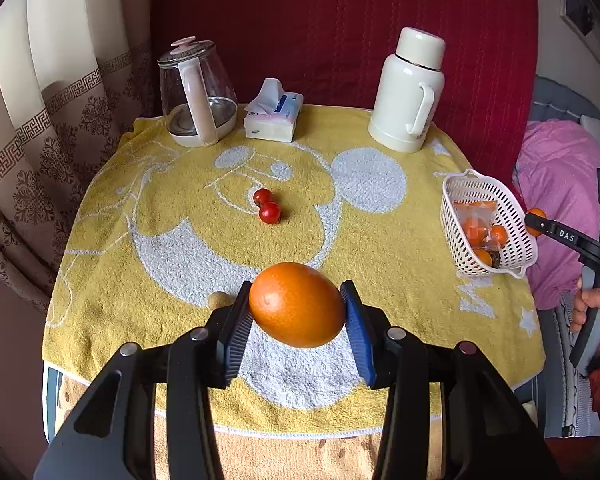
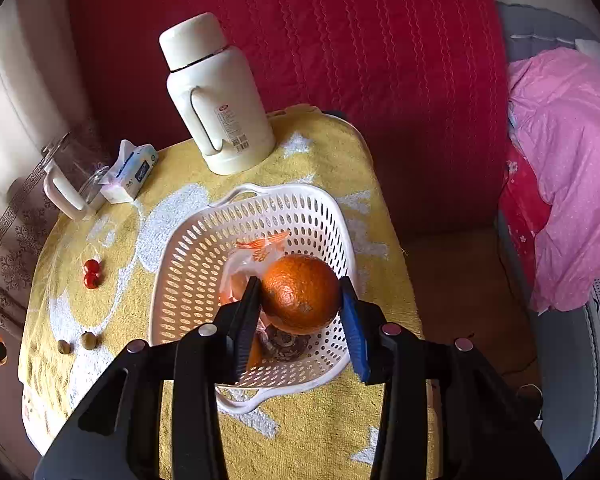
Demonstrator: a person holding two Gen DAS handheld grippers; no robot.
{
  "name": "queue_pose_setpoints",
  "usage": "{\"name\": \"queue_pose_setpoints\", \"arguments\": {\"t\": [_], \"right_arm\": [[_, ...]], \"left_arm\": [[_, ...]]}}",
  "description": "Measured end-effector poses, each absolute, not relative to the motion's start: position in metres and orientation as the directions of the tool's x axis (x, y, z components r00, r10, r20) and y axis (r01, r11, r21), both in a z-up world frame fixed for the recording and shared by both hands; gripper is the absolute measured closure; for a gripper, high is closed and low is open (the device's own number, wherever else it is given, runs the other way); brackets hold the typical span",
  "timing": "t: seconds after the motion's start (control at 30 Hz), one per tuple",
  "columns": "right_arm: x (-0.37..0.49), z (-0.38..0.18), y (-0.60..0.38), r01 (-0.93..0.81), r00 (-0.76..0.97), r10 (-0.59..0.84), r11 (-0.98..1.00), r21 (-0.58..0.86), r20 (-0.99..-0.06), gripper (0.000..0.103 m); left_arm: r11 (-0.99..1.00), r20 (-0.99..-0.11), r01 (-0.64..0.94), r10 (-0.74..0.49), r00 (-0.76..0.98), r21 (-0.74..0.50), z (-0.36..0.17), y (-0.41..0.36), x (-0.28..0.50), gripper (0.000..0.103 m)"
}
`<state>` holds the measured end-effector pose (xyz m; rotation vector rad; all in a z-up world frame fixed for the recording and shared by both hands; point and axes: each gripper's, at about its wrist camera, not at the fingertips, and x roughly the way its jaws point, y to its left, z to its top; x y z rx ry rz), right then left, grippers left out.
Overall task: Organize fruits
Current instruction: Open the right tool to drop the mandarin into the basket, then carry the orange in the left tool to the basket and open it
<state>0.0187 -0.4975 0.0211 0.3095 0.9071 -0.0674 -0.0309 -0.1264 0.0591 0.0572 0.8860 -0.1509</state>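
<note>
My left gripper (image 1: 297, 306) is shut on a large orange (image 1: 296, 304) and holds it above the near part of the yellow towel (image 1: 172, 216). My right gripper (image 2: 300, 300) is shut on another orange (image 2: 300, 294) and holds it over the white perforated basket (image 2: 188, 280), which holds a packet of small orange fruits (image 2: 260, 252) and a dark item. The basket (image 1: 512, 216) stands at the table's right edge in the left wrist view. Two red cherry tomatoes (image 1: 266, 206) lie mid-table. A small brownish round fruit (image 1: 219, 300) lies by the left fingers; two show in the right wrist view (image 2: 78, 343).
A glass kettle (image 1: 196, 96), a tissue pack (image 1: 274, 114) and a white thermos (image 1: 410, 92) stand along the table's far edge before a red backrest. Curtains hang at left. Pink bedding (image 1: 560, 192) lies to the right.
</note>
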Motion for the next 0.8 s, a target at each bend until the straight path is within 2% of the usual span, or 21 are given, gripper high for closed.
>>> {"name": "queue_pose_setpoints", "arguments": {"t": [0.33,0.47,0.8], "right_arm": [[0.025,0.000,-0.496,0.190,0.587,0.084,0.953,0.238,-0.805,0.062],[0.021,0.008,-0.497,0.184,0.610,0.099,0.947,0.262,-0.786,0.051],[-0.003,0.030,-0.524,0.236,0.653,0.099,0.916,0.326,-0.751,0.051]], "left_arm": [[0.987,-0.782,0.163,-0.102,0.615,-0.001,0.059,-0.128,-0.032,0.059],[0.986,-0.783,0.169,-0.107,0.613,-0.002,0.058,-0.131,-0.032,0.059],[0.974,-0.783,0.227,-0.149,0.604,-0.011,0.056,-0.151,-0.027,0.059]]}}
